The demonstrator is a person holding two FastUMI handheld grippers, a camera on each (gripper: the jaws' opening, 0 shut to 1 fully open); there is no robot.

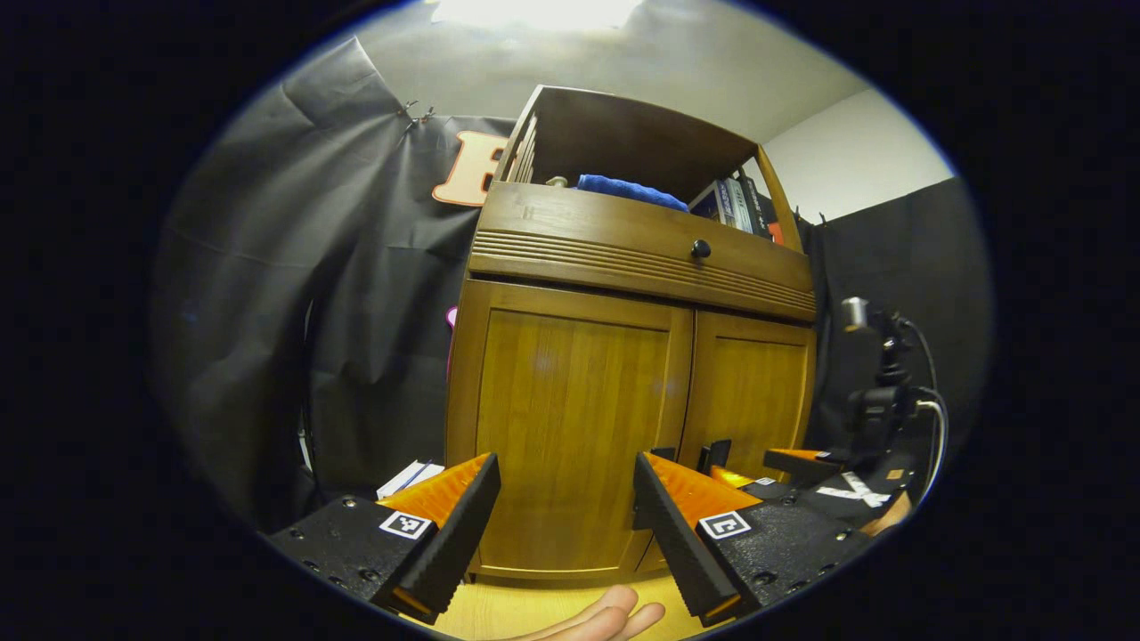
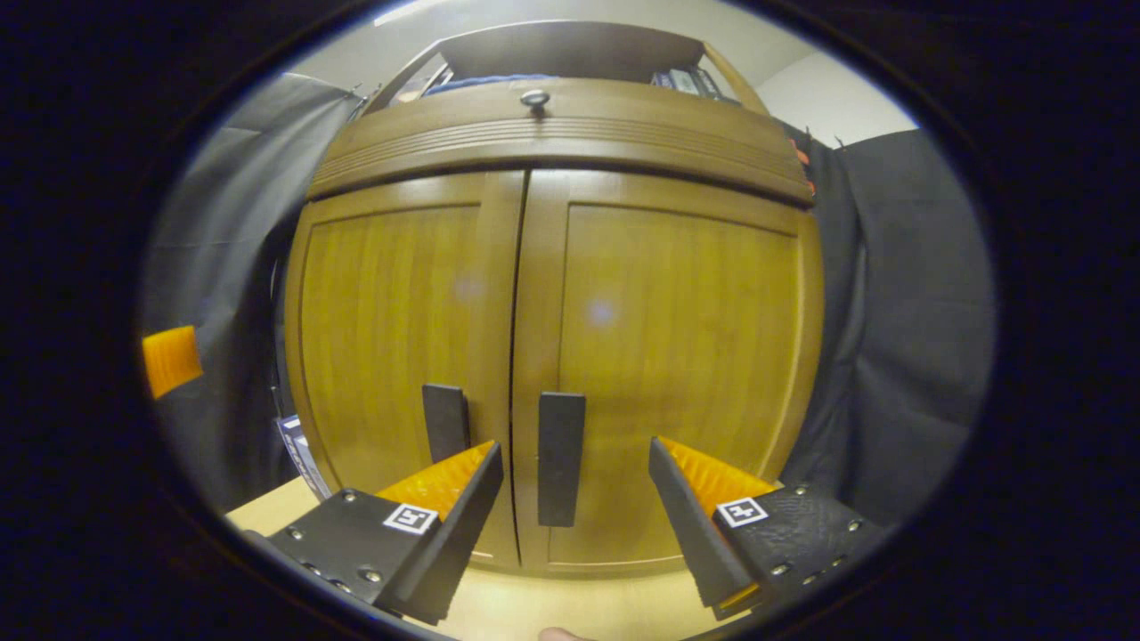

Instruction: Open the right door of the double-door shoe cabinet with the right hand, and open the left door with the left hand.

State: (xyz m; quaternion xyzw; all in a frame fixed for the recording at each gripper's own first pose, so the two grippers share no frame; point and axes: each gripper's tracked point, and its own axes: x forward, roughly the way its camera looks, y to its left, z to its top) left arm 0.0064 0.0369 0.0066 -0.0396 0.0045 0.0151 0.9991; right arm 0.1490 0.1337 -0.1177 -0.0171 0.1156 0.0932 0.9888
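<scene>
The wooden shoe cabinet has both doors shut: the left door and the right door. Each carries a dark vertical handle near the middle seam, the left handle and the right handle. My right gripper is open, low in front of the right door, and the right handle stands just ahead between its fingers without touching them. My left gripper is open in front of the left door, some way back from it. The right gripper shows beside it, close to the handles.
Above the doors is a drawer with a round knob. The open shelf on top holds a blue cloth and books. A camera on a stand is at the cabinet's right, papers at its left. A hand shows low.
</scene>
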